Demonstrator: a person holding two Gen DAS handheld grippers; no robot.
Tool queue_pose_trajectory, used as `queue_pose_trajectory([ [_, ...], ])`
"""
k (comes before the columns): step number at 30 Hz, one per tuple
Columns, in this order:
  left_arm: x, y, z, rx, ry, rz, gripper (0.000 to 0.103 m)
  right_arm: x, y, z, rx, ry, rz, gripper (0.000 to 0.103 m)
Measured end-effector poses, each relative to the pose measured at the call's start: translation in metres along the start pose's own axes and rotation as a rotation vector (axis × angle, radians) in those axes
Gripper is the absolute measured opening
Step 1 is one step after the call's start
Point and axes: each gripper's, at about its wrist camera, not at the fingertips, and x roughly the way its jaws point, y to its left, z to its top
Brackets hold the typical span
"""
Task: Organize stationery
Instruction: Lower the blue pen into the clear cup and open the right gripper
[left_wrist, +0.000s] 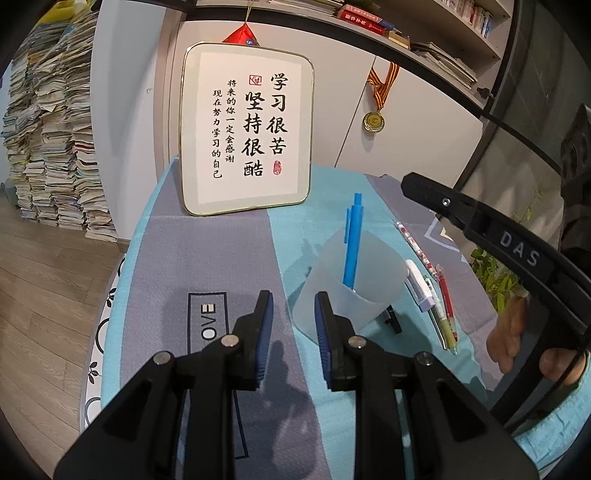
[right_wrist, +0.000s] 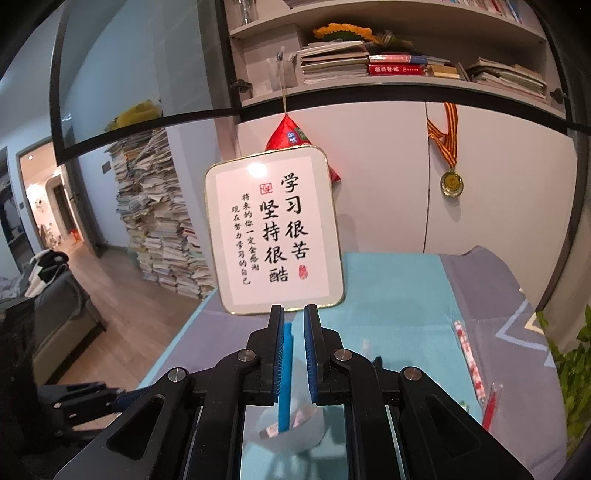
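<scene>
Cup: one frosted plastic cup (left_wrist: 347, 284) stands on the blue and grey table cloth (left_wrist: 229, 243).
Blue pen: one blue pen (left_wrist: 352, 243) stands in the cup, tilted, top end up.
Other pens: about four lie flat at 3 o'clock from the cup, among them a patterned pen (left_wrist: 415, 245), a white one (left_wrist: 419, 284), a green one (left_wrist: 445, 325) and a red pen (left_wrist: 447, 295). A small black thing (left_wrist: 391, 321) lies just beside the cup.
Sign: one framed sign (left_wrist: 247, 129) stands at 12 o'clock.
Left gripper (left_wrist: 293, 325): a narrow gap, nothing between the pads, the right pad very near the cup's wall.
Right gripper (right_wrist: 294, 325): nearly closed; the blue pen sits between the pads, against the left one.
Left view only: a hand (left_wrist: 506, 332), the white and green pens.
Right view only: a look down into the cup.
</scene>
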Motion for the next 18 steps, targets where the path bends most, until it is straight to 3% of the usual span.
queue_pose_trajectory([
  [9,-0.006,-0.004,-0.003,0.004,-0.005,0.002,0.021,-0.017,-0.015,-0.010,0.037,0.027,-0.039,0.011],
  [18,-0.008,-0.036,-0.015,0.084,0.017,-0.066,0.025,-0.038,-0.083,-0.042,0.092,0.181,-0.262,0.011],
])
